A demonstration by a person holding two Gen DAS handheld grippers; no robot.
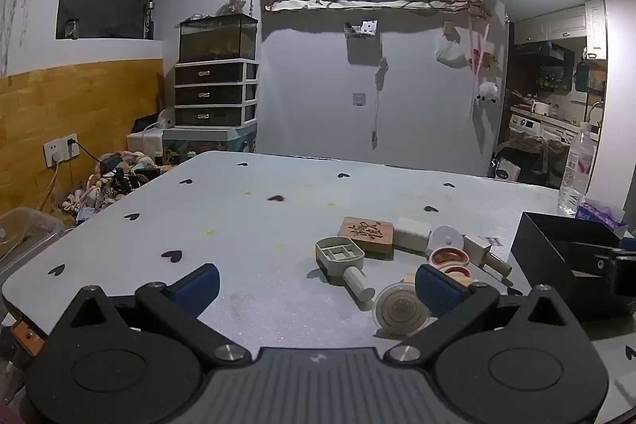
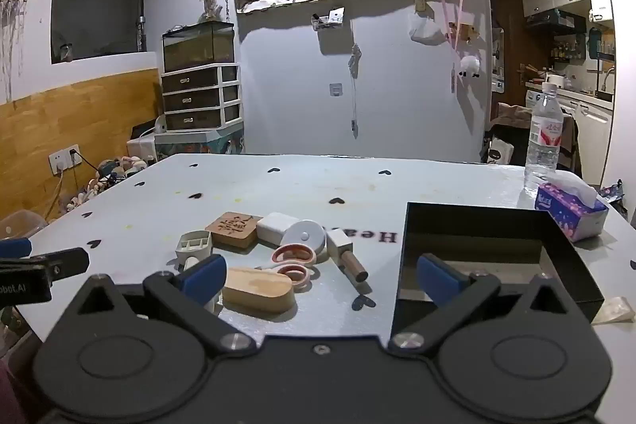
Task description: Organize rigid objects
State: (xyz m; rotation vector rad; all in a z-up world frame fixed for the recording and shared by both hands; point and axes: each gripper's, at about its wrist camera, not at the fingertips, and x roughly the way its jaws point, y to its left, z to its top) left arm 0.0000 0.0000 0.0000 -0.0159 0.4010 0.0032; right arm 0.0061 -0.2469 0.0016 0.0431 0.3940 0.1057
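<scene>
A cluster of small items lies on the white table: a grey-green handled mould, a carved wooden block, a white block, a white round disc, pink-handled scissors, an oval wooden block, a stamp with a wooden handle and a clear round disc. An empty black box stands to their right. My left gripper hangs open just short of the cluster. My right gripper is open between cluster and box, holding nothing.
A water bottle and a tissue box stand behind the black box at the table's right. A small white scrap lies near the box's front right corner. Drawers and clutter fill the floor at the far left.
</scene>
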